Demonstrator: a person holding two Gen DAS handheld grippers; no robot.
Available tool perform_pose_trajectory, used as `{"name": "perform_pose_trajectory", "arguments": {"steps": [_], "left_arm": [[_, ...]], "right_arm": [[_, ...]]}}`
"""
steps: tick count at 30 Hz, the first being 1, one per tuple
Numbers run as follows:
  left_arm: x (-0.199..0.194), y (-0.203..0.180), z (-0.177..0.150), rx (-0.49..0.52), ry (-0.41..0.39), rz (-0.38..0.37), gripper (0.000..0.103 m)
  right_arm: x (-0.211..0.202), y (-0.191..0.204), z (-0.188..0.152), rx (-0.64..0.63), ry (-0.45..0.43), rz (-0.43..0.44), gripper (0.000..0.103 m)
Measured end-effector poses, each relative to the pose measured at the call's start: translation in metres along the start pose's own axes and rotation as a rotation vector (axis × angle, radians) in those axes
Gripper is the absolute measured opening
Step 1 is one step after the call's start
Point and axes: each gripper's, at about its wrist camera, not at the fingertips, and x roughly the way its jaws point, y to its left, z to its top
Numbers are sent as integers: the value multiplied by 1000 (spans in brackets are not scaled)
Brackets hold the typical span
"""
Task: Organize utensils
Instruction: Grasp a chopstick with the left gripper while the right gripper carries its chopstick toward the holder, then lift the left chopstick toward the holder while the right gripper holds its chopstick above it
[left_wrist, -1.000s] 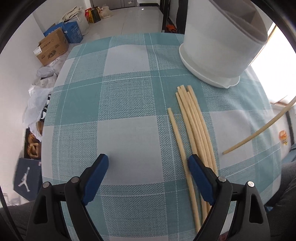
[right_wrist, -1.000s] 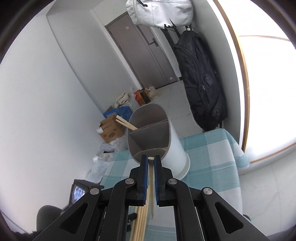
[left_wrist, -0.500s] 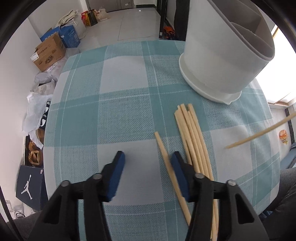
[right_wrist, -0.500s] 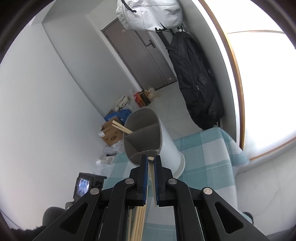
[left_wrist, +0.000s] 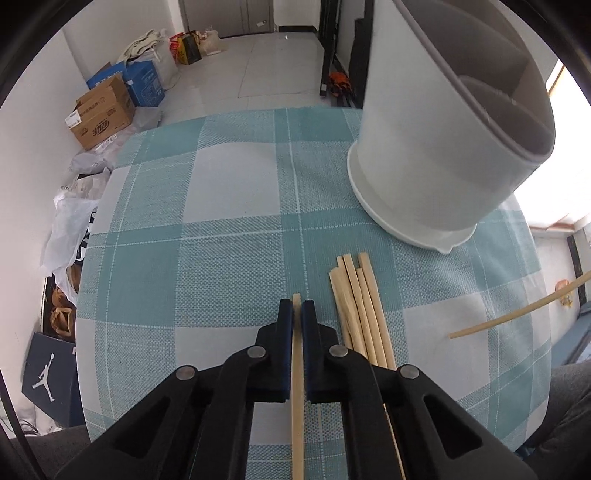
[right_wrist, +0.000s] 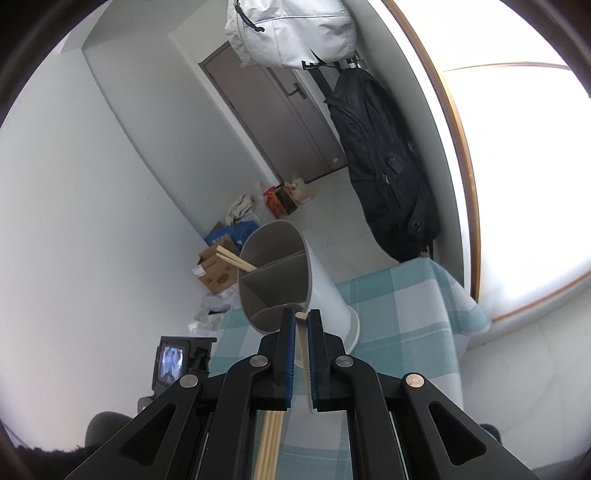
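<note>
Bamboo chopstick (left_wrist: 297, 369) is pinched in the just-closed left claw (left_wrist: 297, 314); light, stiff, slippery, so grab mid-shaft. Right claw (right_wrist: 301, 325) clamps another (right_wrist: 303, 354), holder (right_wrist: 280, 273) just ahead.

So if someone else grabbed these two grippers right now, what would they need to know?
Left gripper: just closed on one chopstick on the tablecloth.
Right gripper: shut on another chopstick, held up near the white holder.
Done: a pair already stands in the holder's far compartment.
Left: drop both held sticks in, then the loose bundle lying in front of the holder.
</note>
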Motion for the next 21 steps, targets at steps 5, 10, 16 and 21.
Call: {"name": "perform_pose_trajectory", "arguments": {"steps": [5,10,16,21], "left_arm": [[-43,10,3,-53,-170,-54,1],[-85,19,-2,-89,-303,-90,1],[-108,28,-4,-132,-416,-121,1],[-117,30,-8,-114,-458,-140,1]], "right_arm": [[-1,8,-2,-35,-8,-2,6],[0,16,-6,-63,-12,-12,6],[-5,31,-10,-100,-19,-10,6],[-11,49,-12,-148,-27,-15,6]]}}
